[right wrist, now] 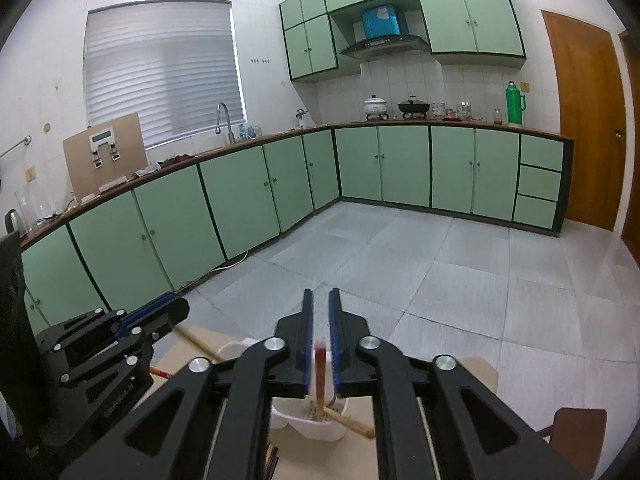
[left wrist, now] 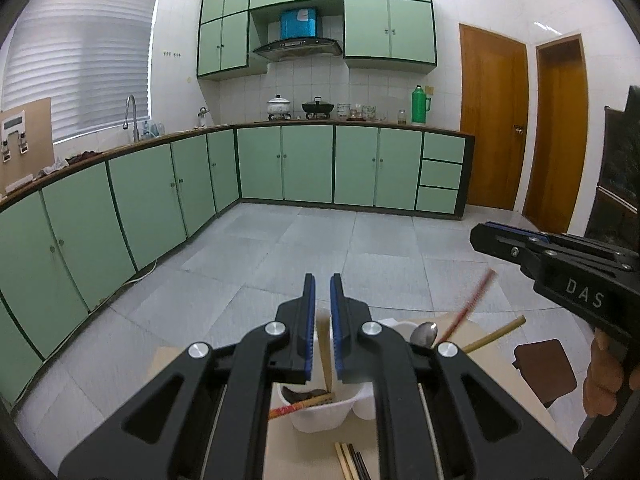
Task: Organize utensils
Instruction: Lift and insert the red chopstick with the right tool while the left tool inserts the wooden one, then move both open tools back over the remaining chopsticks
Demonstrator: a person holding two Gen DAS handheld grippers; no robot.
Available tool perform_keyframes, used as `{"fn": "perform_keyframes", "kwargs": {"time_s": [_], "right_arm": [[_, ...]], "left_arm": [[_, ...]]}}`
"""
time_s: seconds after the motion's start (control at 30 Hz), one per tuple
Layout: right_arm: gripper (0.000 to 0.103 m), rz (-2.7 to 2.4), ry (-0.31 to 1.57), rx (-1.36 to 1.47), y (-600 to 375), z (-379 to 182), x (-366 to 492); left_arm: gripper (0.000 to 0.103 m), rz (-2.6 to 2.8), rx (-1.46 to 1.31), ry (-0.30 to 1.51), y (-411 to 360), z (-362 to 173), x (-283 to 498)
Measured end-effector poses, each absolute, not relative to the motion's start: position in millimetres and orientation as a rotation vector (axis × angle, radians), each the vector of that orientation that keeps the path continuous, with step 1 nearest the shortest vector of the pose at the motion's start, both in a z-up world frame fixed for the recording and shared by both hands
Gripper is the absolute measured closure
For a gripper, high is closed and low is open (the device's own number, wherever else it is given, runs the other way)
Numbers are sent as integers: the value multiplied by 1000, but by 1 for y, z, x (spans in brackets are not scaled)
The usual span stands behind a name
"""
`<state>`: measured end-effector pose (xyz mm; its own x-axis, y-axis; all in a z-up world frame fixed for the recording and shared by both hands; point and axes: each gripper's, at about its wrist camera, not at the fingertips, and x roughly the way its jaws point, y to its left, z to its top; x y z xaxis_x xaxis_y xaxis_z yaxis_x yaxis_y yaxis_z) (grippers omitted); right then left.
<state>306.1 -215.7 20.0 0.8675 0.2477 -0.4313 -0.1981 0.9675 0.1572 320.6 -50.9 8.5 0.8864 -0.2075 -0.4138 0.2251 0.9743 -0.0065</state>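
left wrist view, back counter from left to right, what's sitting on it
faucet → white pot → black wok → jars → green thermos

Even, soft indoor light; strong fisheye bending, dark corners, slight blur

Home kitchen; green cabinets (left wrist: 308,162), range hood (left wrist: 298,46), sink faucet (left wrist: 132,116).
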Motion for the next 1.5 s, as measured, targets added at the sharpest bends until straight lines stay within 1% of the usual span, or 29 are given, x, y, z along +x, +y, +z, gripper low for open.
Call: {"fn": "perform_keyframes", "kwargs": {"time_s": [0.03, 0.1, 0.17, 0.2, 0.23, 0.27, 0.3, 0.33, 0.43, 0.47, 0.53, 0.63, 0.9, 1.13, 1.33, 1.37, 1.5], "right_arm": [[77, 231, 466, 111, -217, 20, 305], [69, 222, 461, 118, -220, 21, 300], [64, 214, 452, 124, -224, 23, 291], [56, 207, 446, 126, -227, 24, 286], [51, 200, 440, 129, -230, 24, 282], [48, 196, 433, 134, -232, 24, 276], [43, 194, 426, 140, -235, 24, 270], [36, 187, 421, 146, -238, 24, 261], [26, 173, 406, 156, -244, 20, 236], [25, 177, 406, 157, -245, 18, 229], [17, 178, 409, 153, -245, 11, 209], [15, 183, 430, 148, -243, -5, 184], [14, 182, 579, 174, -227, -72, 134], [14, 187, 716, 145, -199, -129, 105], [15, 216, 792, 96, -170, -158, 87], [15, 222, 800, 87, -166, -161, 85], [26, 250, 832, 70, -154, -169, 79]], "left_arm": [[94, -227, 38, 426, -49, 9, 318], [89, -229, 31, 422, -45, 12, 314], [73, -227, 24, 412, -44, 18, 312], [71, -226, 20, 406, -42, 19, 307], [68, -224, 15, 397, -39, 20, 299], [64, -224, 11, 391, -36, 22, 294], [62, -223, 9, 388, -35, 23, 288], [58, -219, 9, 385, -34, 24, 281], [47, -215, 6, 368, -28, 23, 254], [45, -214, 11, 364, -26, 20, 243], [43, -215, 21, 372, -25, 13, 225], [40, -221, 20, 416, -20, -5, 200], [39, -200, 35, 608, -1, -81, 148], [39, -186, 69, 747, 8, -134, 123], [39, -163, 81, 832, 12, -167, 110], [38, -160, 81, 842, 14, -170, 109], [37, -145, 85, 872, 18, -177, 106]]}}
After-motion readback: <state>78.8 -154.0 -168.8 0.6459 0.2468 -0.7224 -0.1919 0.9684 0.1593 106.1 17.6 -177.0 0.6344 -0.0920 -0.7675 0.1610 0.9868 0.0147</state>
